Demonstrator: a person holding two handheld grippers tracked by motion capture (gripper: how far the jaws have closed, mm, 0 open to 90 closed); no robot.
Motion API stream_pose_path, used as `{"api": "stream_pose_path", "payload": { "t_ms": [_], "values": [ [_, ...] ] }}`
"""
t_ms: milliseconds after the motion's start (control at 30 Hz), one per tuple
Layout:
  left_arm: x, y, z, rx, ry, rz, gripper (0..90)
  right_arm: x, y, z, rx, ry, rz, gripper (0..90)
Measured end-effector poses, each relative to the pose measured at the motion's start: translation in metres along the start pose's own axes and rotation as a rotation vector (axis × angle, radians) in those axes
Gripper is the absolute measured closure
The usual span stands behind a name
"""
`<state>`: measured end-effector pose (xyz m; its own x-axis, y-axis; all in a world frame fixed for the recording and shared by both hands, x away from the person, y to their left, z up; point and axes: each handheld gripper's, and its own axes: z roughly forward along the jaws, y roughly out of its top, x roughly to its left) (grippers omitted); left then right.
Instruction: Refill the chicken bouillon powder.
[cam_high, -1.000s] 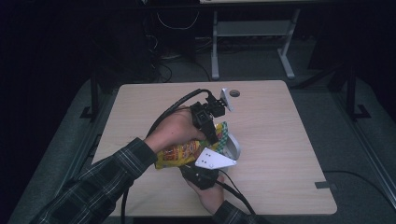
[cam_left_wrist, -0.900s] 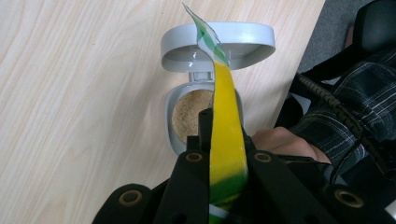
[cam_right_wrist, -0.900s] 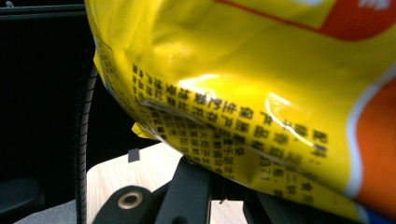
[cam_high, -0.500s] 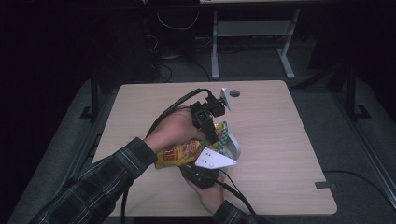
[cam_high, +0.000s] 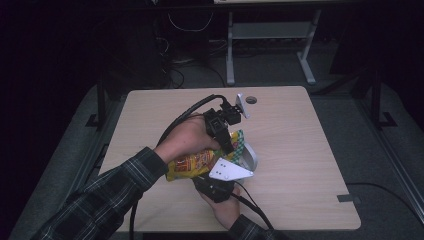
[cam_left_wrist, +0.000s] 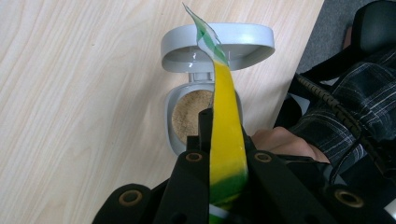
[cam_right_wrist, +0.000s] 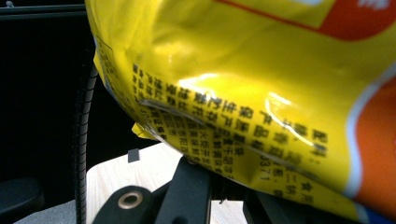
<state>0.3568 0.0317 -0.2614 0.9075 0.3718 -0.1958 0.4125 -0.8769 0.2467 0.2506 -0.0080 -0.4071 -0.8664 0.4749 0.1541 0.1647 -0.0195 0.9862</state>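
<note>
A yellow snack bag (cam_high: 192, 162) hangs over the table between both grippers. My left gripper (cam_high: 229, 147) points down and is shut on the bag's green-and-yellow top edge (cam_left_wrist: 226, 116). Right under that edge sits a small grey container (cam_left_wrist: 170, 116) with its hinged lid (cam_left_wrist: 243, 44) open and brown powder (cam_left_wrist: 189, 116) inside. My right gripper (cam_high: 206, 176), near the front edge, is shut on the bag's lower end (cam_right_wrist: 243, 93); the printed foil hides its jaw tips. In the high view the container (cam_high: 250, 156) shows just right of the bag.
The wooden table (cam_high: 300, 150) has bare room to the right and at the far left. A round grommet (cam_high: 250, 100) lies near its far edge. Cables trail from both grippers toward the person's checked sleeves (cam_high: 115, 190). A metal frame (cam_high: 270, 35) stands on the floor beyond.
</note>
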Motion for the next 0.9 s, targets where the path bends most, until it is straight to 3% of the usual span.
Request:
{"api": "stream_pose_path", "payload": {
  "t_ms": [400,667,900],
  "values": [
    [0.002,-0.003,0.001,-0.022,-0.009,-0.006,89.7,0.000,-0.001,0.000,0.011,0.000,-0.001,90.0],
    [0.006,-0.016,0.001,-0.070,-0.037,-0.011,89.7,0.002,-0.005,0.003,0.037,0.004,-0.004,90.0],
    [0.012,-0.031,-0.004,-0.148,-0.078,-0.017,89.7,0.003,-0.008,0.005,0.066,0.003,-0.012,89.9]
  ]
}}
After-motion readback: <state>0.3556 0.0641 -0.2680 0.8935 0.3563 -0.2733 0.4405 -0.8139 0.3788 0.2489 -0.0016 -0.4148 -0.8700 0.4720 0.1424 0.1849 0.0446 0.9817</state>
